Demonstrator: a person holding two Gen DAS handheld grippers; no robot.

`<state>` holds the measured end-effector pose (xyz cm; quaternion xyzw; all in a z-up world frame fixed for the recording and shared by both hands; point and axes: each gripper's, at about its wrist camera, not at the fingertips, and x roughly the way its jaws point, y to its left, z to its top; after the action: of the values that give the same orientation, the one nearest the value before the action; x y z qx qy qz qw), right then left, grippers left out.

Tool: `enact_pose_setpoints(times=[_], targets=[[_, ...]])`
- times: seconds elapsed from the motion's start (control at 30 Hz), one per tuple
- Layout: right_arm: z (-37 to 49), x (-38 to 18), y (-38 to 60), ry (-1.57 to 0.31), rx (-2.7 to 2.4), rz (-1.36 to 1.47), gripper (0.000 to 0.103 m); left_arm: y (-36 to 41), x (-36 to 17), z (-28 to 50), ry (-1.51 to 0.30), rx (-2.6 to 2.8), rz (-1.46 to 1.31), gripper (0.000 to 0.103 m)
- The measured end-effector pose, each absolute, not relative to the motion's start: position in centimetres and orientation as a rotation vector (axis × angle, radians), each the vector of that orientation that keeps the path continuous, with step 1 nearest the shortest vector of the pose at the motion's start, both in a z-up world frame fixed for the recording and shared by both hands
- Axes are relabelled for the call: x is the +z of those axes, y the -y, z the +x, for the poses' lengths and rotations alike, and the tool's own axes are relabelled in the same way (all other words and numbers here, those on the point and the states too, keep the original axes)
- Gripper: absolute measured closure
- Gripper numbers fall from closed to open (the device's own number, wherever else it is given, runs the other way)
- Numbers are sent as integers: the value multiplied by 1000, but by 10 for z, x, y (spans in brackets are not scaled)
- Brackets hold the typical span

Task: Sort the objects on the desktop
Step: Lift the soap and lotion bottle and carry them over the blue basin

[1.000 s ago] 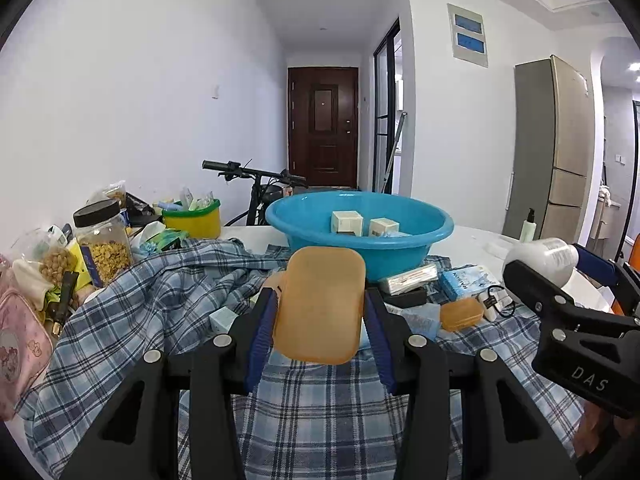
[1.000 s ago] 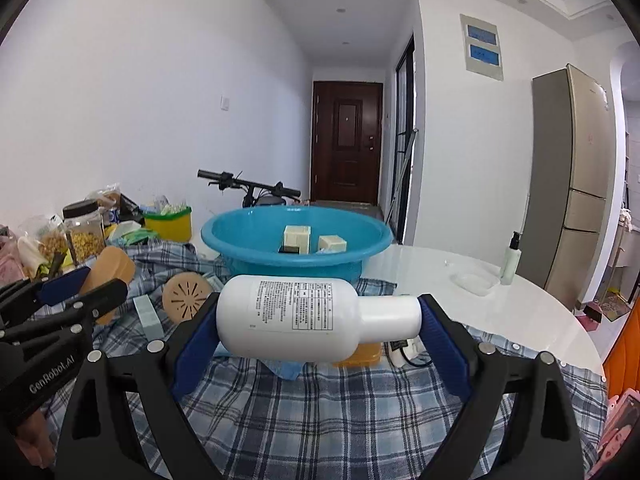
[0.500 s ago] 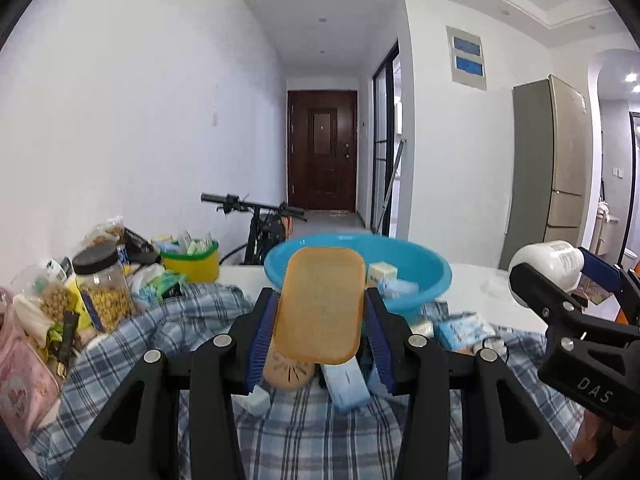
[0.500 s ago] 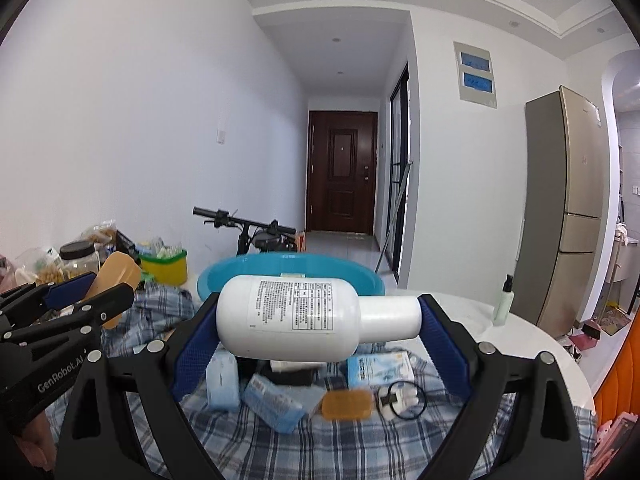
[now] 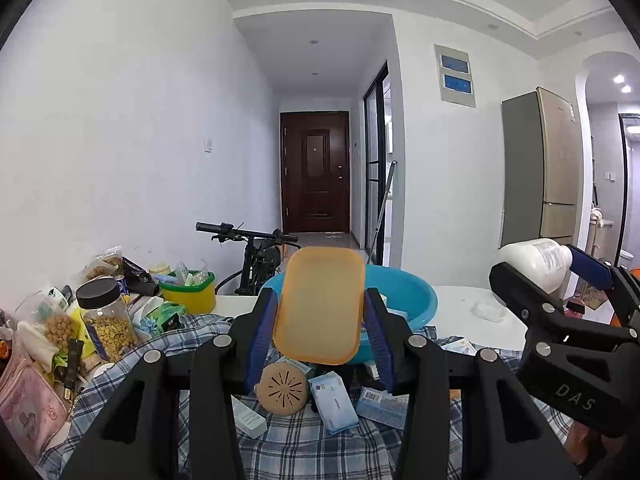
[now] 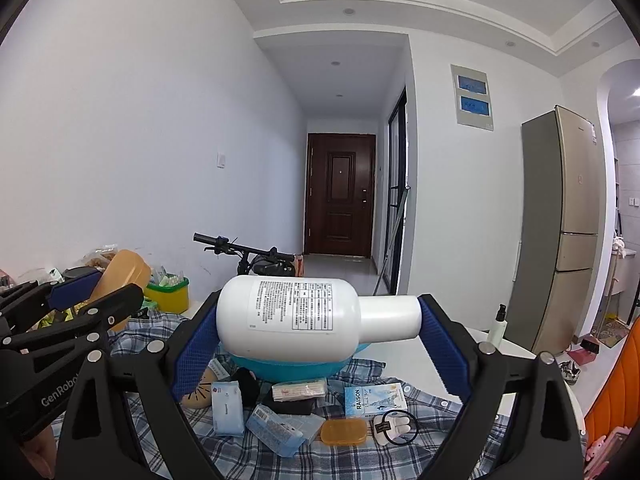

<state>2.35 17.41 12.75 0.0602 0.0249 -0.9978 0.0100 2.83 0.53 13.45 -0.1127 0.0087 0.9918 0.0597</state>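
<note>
My left gripper (image 5: pixel 320 328) is shut on an orange plastic soap-box lid (image 5: pixel 320 304), held upright above the table in front of the blue basin (image 5: pixel 404 300). My right gripper (image 6: pixel 318 322) is shut on a white bottle (image 6: pixel 292 312) lying sideways, cap to the right, above the basin (image 6: pixel 296 368). Each gripper shows in the other's view: the right one (image 5: pixel 560 276) at the right, the left one (image 6: pixel 100 292) at the left. Below lie a round tan perforated lid (image 5: pixel 283 388), blue tissue packs (image 5: pixel 334 400) and a small orange case (image 6: pixel 344 432) on the plaid cloth (image 5: pixel 304 452).
Snack jars (image 5: pixel 106 320), a yellow tub (image 5: pixel 188 292) and a pink pouch (image 5: pixel 28 396) crowd the table's left side. A pump bottle (image 6: pixel 498 322) stands on the white table (image 6: pixel 500 348) at the right. A bicycle (image 5: pixel 256 248) stands behind; a fridge (image 6: pixel 560 224) is at the right.
Both grippers have risen with their loads. The basin and the cloth items have dropped lower in both views, and more small packs under the grippers have come into sight.
</note>
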Motion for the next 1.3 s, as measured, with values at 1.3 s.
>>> enact_pose_setpoints(times=[1.3], targets=[[-198,168,-203,-1,-3137,263,11,-7,149,-234,128,2954,-492,57]])
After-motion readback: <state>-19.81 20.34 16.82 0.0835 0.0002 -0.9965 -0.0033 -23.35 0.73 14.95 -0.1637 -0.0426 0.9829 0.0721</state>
